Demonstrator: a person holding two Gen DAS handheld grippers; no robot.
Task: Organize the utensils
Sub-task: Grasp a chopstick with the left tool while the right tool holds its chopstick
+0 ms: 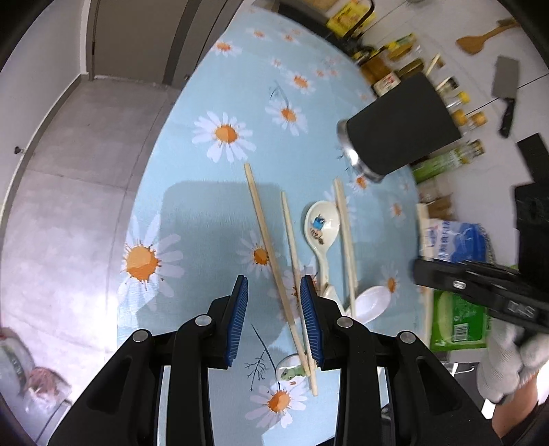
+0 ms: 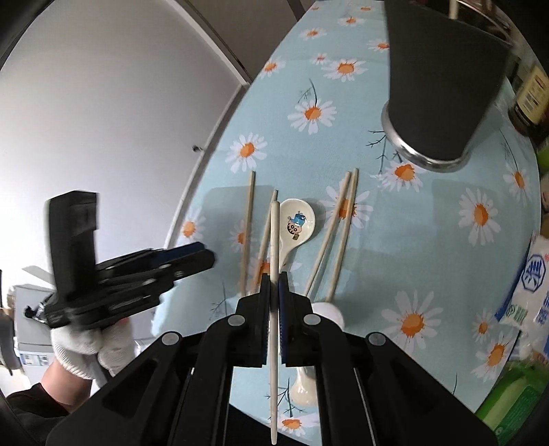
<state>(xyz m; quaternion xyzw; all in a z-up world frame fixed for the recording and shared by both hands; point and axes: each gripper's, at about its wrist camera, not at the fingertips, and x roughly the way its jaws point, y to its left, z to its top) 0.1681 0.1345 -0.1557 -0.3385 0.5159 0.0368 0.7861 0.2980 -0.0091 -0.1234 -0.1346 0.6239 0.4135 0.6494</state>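
Bright, even indoor light, soft grey shadows on the tablecloth (image 1: 192, 212), strong fisheye curvature, motion-blurred edges.

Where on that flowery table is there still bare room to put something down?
The tablecloth is bare from the chopsticks out to the table's edge and beyond the black holder. It is crowded around the cartoon spoon and along the bottles and packets.

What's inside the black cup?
One pale stick pokes out of the black cup. The cup's wall hides the rest of its inside, so I can't tell what else it holds.
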